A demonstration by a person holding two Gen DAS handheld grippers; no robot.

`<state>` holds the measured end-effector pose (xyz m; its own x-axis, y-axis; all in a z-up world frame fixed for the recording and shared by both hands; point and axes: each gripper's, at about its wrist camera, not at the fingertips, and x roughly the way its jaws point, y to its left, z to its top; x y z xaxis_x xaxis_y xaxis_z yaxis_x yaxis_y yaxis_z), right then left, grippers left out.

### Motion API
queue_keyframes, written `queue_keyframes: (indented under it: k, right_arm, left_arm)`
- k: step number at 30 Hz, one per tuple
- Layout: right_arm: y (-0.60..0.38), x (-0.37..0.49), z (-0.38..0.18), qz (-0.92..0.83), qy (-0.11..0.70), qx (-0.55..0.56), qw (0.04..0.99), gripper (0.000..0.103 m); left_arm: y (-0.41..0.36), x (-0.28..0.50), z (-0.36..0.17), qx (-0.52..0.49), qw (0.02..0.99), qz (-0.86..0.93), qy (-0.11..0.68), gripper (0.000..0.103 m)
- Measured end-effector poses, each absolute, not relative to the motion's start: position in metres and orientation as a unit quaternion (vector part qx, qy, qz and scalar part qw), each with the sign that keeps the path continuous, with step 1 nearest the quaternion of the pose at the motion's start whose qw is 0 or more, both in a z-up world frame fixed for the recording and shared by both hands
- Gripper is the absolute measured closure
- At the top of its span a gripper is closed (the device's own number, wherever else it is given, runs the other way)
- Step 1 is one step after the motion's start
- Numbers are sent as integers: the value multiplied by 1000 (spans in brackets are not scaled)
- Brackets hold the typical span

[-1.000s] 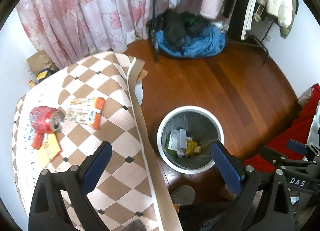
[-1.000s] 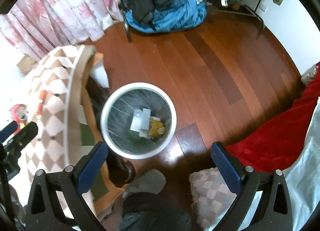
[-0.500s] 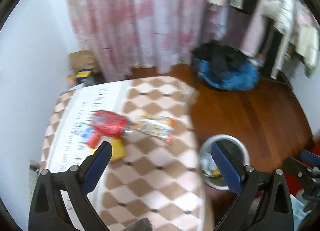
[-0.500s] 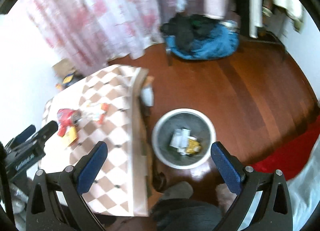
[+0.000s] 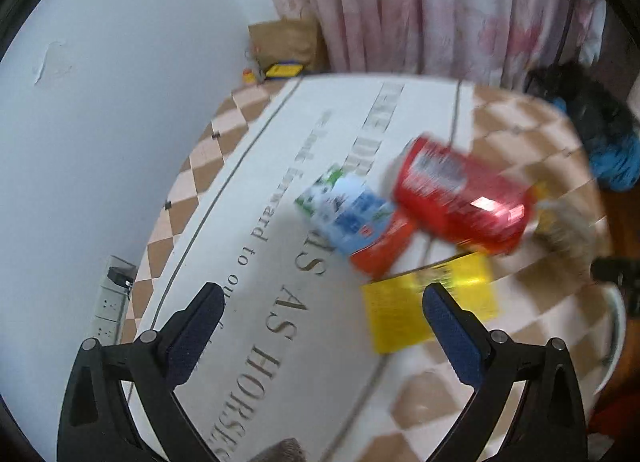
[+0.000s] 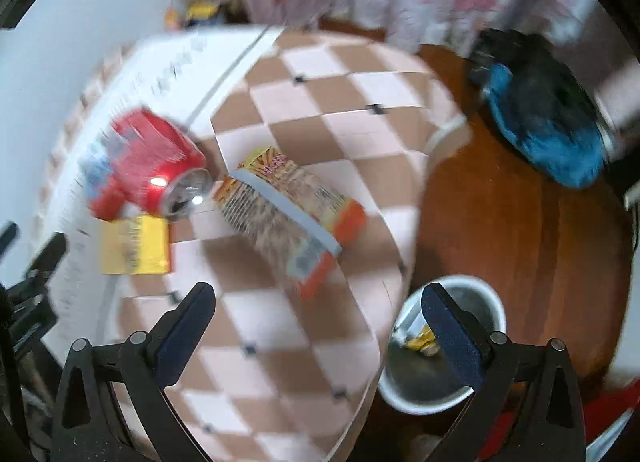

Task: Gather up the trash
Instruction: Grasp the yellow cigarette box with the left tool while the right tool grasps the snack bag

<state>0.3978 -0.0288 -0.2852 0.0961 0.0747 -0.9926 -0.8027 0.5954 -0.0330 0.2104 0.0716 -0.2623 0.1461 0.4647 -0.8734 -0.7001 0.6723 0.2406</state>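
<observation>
A red soda can [image 5: 460, 198] lies on its side on the checkered table [image 5: 248, 302]; it also shows in the right wrist view [image 6: 152, 166]. Beside it lie a blue-and-white wrapper [image 5: 344, 210], an orange packet [image 5: 384, 246], a yellow packet [image 5: 428, 302] [image 6: 134, 246] and a long orange snack wrapper [image 6: 288, 210]. My left gripper [image 5: 320, 330] is open and empty, above the table short of the trash. My right gripper [image 6: 316, 326] is open and empty over the table edge. The white bin [image 6: 444, 354] stands on the floor with trash inside.
A white wall [image 5: 100, 102] borders the table on the left. Pink flowered curtains [image 5: 420, 2] hang behind, with a brown paper bag [image 5: 288, 38] at their foot. A blue and black heap of clothes [image 6: 540, 126] lies on the wooden floor [image 6: 520, 230]. A power strip [image 5: 112, 302] lies by the wall.
Both grippers have swung left from over the bin toward the table. The can and wrappers are now much closer and in front of both grippers. Both stay open.
</observation>
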Motion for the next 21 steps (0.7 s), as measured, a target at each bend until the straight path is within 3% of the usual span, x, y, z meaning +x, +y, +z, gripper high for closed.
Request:
queue_keyframes:
  k: [7, 13, 15, 19, 21]
  right_arm:
    - [20, 404, -328, 354, 567, -395, 631, 0]
    - [-2, 401, -324, 356, 599, -330, 637, 44]
    - [-25, 403, -322, 325, 633, -283, 643, 48]
    - [-64, 402, -313, 283, 665, -212, 658, 48]
    - [-77, 399, -312, 292, 684, -179, 644, 30]
  left_arm:
    - [70, 211, -279, -95, 769, 312, 550, 2]
    - [48, 230, -281, -20, 796, 182, 577, 2]
    - [38, 241, -288, 15, 791, 132, 597, 2]
    - [29, 261, -303, 56, 771, 79, 629, 3]
    - [25, 266, -304, 76, 771, 67, 629, 3]
